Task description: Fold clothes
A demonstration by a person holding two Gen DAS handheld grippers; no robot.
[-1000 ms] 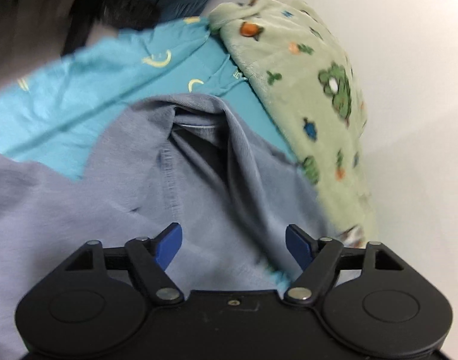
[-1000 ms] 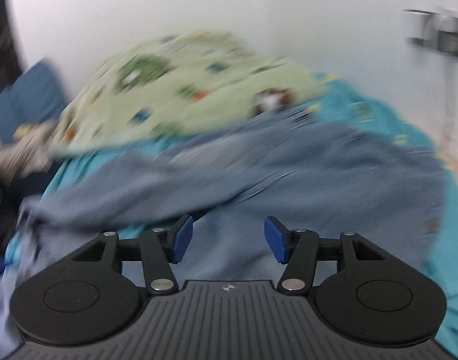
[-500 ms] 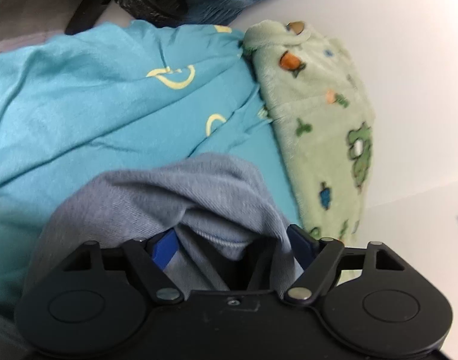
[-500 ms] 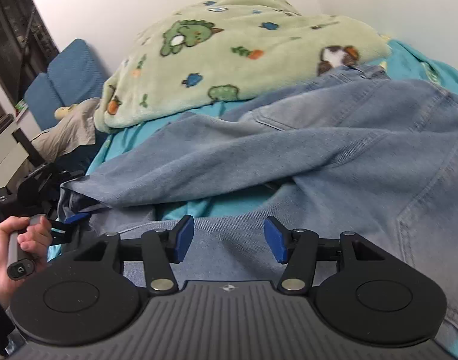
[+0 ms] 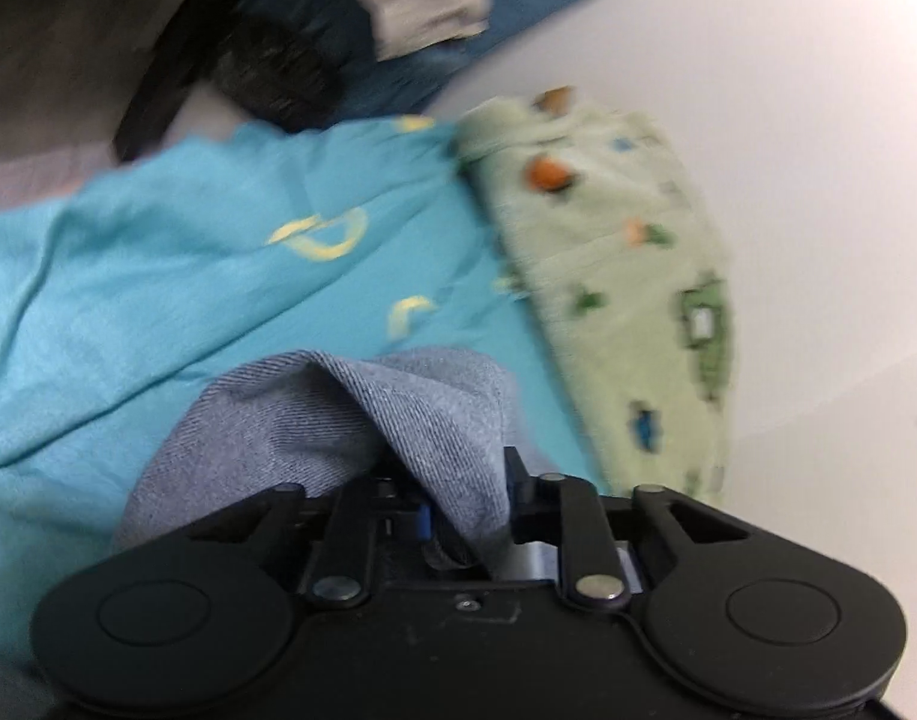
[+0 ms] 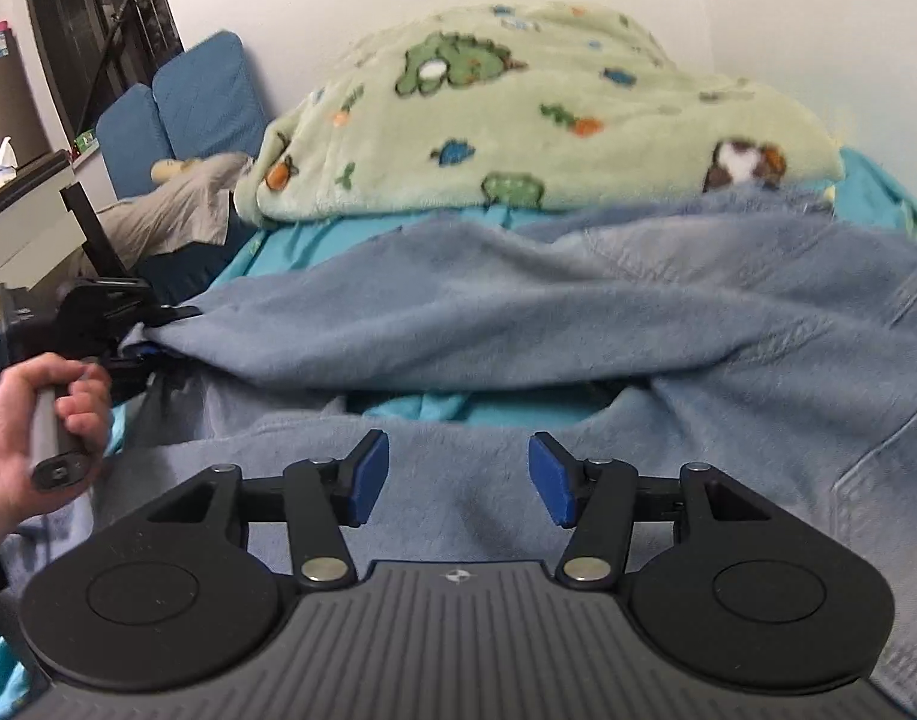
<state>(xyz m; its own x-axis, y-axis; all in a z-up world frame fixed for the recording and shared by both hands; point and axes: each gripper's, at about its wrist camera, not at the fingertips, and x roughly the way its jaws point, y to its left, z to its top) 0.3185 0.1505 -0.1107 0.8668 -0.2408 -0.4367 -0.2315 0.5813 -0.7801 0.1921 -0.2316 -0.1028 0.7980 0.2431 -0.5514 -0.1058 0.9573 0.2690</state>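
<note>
Light blue jeans (image 6: 578, 330) lie spread across a turquoise bed sheet (image 5: 158, 276). My left gripper (image 5: 464, 516) is shut on a bunched fold of the jeans (image 5: 362, 414) and holds it above the sheet. In the right wrist view the left gripper (image 6: 128, 324) grips the end of one jeans leg at the left and pulls it taut. My right gripper (image 6: 458, 474) is open and empty, hovering just above the near part of the jeans.
A green fleece blanket (image 6: 518, 120) with cartoon prints is heaped at the back against the white wall. Blue cushions (image 6: 182, 108) and a beige garment (image 6: 176, 216) lie at the far left. A dark window and shelf (image 6: 38, 120) stand to the left.
My left gripper has closed on the jeans fold and lifted it, drawing the leg leftward. The right gripper has stayed open over the jeans.
</note>
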